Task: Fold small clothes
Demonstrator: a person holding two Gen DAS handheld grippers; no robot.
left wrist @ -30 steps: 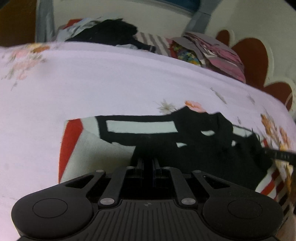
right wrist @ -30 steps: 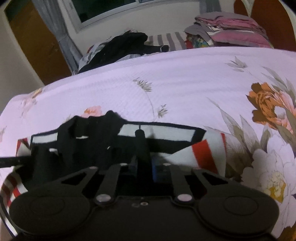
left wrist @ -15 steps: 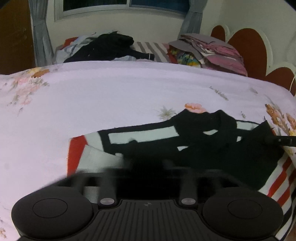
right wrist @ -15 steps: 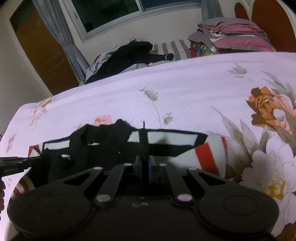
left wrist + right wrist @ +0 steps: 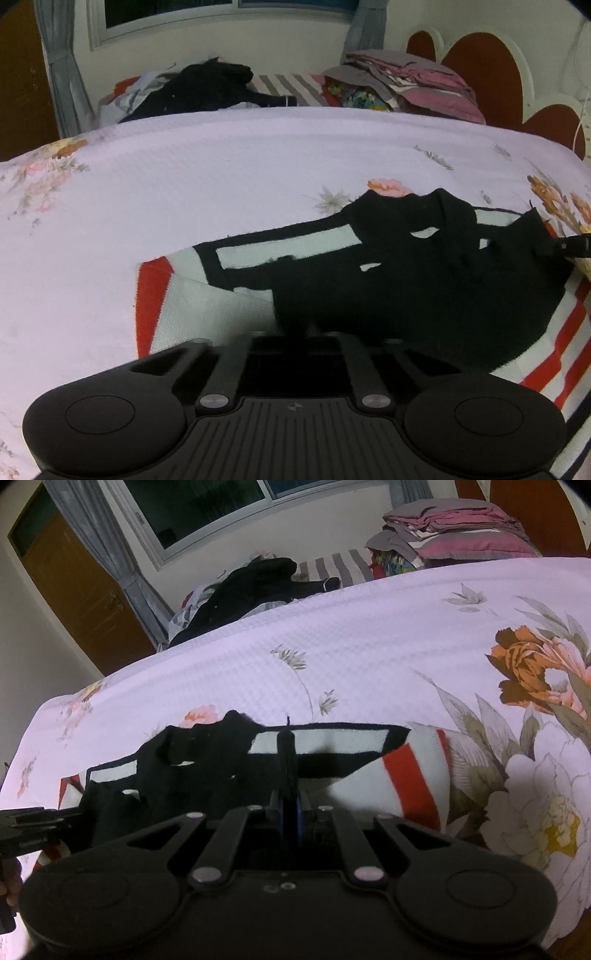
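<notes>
Item: small sweater (image 5: 424, 280), black with white panels and red stripes, lay spread across the near part of the floral bed (image 5: 221, 177).

Left gripper (image 5: 295, 328): jaws had just closed again, fingers together, pinching the sweater's near edge at its left part.

Right gripper (image 5: 287, 760): narrow, clamped on the near black edge toward the right.

Step, as judged: both near edges taken, first fold ready.

Next move would call for lifting both edges evenly and carrying them toward the far edge, keeping the knit taut.
</notes>
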